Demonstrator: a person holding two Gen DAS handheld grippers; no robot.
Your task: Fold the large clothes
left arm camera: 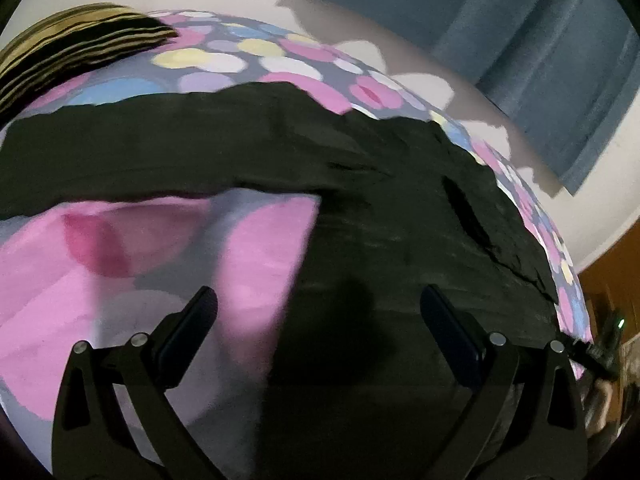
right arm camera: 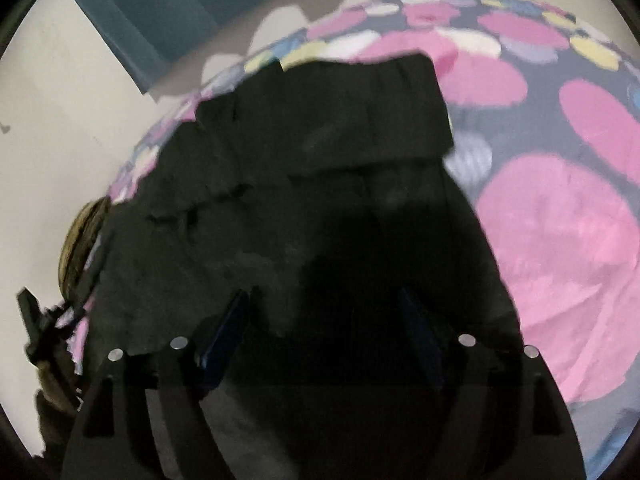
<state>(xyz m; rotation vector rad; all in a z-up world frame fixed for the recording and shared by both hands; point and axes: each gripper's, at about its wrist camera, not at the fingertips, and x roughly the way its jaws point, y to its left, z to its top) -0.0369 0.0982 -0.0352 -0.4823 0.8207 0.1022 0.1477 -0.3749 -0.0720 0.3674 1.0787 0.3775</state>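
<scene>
A large black garment lay spread across a bed whose cover was grey with pink, blue, yellow and white spots. In the left wrist view one long strip of the garment ran toward the bed's left side, with bare cover showing below it, while the main body reached the bed's right edge. A striped yellow-and-black pillow sat at the far left corner of the bed. Blue curtains hung on the pale wall beyond.

The left gripper hovered above the garment with its jaws wide and nothing between them.

In the right wrist view the garment showed a folded upper layer with a straight far edge near the bed's far side. The right gripper hung over the dark cloth, its jaws spread wide and gripping nothing.
</scene>
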